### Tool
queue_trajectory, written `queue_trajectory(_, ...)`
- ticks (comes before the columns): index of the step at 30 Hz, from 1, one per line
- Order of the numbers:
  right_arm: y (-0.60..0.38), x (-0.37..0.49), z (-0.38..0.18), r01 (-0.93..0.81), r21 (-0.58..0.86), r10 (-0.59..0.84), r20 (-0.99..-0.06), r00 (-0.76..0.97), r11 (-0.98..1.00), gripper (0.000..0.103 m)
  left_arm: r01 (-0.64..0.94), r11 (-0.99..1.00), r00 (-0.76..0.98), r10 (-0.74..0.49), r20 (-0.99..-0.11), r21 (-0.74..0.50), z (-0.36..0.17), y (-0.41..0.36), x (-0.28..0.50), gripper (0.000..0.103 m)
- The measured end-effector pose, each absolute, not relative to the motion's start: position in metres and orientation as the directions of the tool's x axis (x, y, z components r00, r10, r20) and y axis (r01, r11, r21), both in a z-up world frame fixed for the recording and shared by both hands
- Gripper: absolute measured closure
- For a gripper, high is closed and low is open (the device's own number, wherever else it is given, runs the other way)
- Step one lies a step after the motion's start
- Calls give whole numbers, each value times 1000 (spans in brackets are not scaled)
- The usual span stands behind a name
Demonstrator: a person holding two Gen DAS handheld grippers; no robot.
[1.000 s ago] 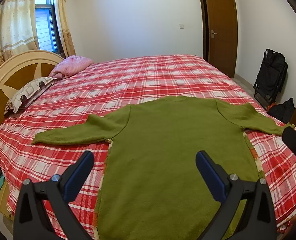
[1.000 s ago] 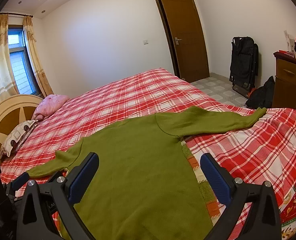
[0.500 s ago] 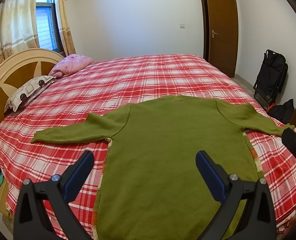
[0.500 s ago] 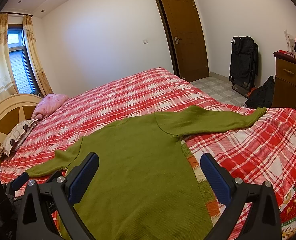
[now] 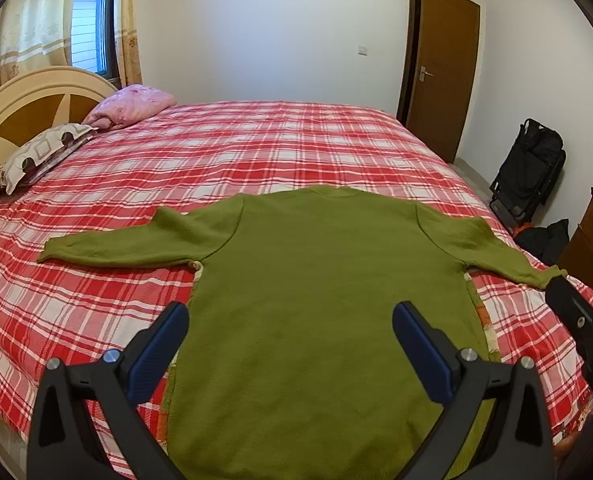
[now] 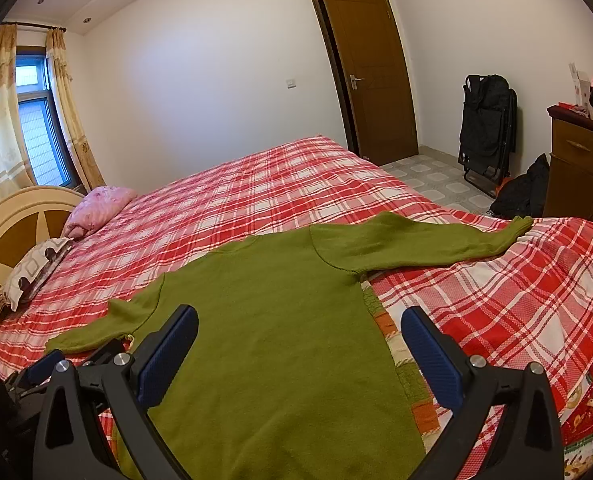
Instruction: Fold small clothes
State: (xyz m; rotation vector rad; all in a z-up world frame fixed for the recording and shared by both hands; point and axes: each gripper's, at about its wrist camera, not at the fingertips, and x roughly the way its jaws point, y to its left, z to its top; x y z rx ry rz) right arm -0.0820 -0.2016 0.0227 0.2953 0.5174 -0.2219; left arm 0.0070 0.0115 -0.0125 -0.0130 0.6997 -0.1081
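1. You have one green sweater [image 5: 320, 304] lying on the bed [image 5: 256, 148].
2. You see two pillows at the bed's headboard end: one pink pillow [image 5: 132, 102] and one patterned pillow [image 5: 40, 156].
3. Beyond the bed's far side stands one brown door [image 5: 442, 68].

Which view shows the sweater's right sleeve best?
The right wrist view: the right sleeve lies whole, shoulder to cuff. In the left wrist view the sleeve is squeezed toward the edge, its cuff beside the right gripper.
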Motion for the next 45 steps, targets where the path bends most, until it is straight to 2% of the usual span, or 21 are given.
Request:
queue_trajectory(9,-200,-76,21,299,181,-163,-530,832,937,1,95,995,762,-89,-642,-24,-14,12,8,0)
queue_trajectory(17,-204,-51,11,379,24,-304,-549,779,925,1,100,995,759,-81,-646,-8,-24,13,14,0)
queue_trajectory(26,-234,-16,2,422,-4,-348,-570,744,907,1,91,996,754,-64,-654,8,-40,16,34,0)
queue_trajectory(32,-278,13,-11,506,-7,-399,-625,671,862,1,95,995,754,-69,-653,4,-47,16,54,0)
queue_trajectory(45,-323,42,-21,585,-76,-491,-637,594,807,1,125,991,713,-64,-698,36,-65,-6,87,0)
